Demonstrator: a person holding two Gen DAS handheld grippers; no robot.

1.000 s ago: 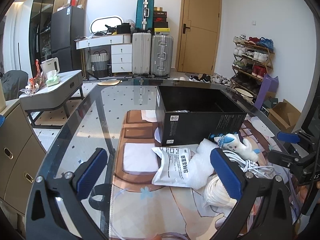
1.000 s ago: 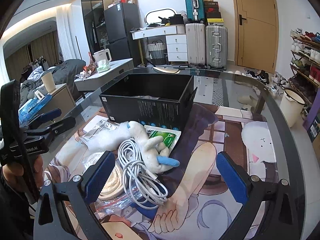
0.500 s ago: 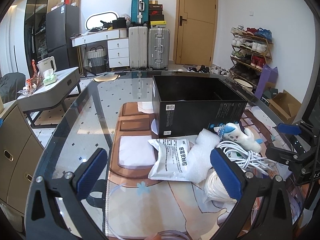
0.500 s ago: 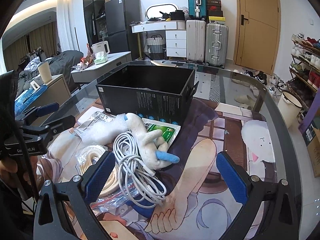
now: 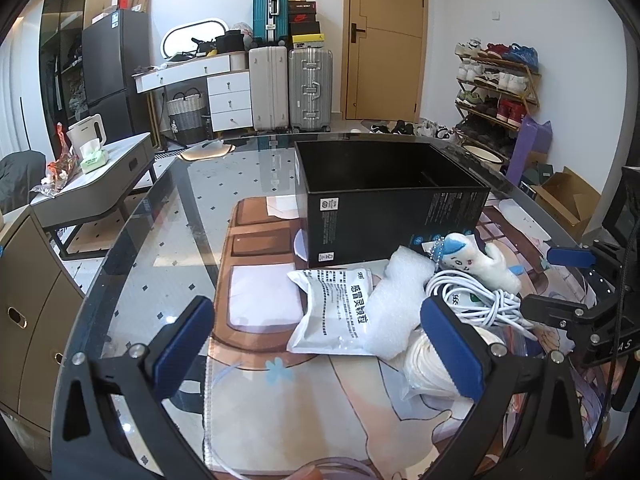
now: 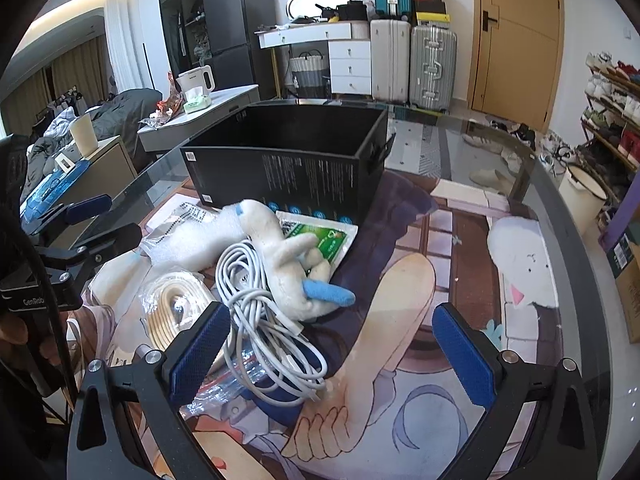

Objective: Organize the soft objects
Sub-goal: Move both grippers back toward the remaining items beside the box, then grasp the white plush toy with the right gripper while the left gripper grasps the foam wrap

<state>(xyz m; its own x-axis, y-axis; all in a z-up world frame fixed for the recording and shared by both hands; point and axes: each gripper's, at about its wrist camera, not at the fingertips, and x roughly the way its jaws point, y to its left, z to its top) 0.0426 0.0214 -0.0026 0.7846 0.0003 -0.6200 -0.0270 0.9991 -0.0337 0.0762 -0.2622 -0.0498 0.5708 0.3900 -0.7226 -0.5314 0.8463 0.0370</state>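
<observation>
The room is evenly lit by soft daylight, and only faint shadows are cast. Pale glare is spread across the glass table [image 5: 160, 240]. Strong fisheye bending and black vignetting are seen at the edges; focus is held throughout

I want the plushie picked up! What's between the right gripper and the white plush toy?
In the right wrist view, a coiled white cable lies between the open right gripper and the white plush toy, partly resting against the toy.
</observation>
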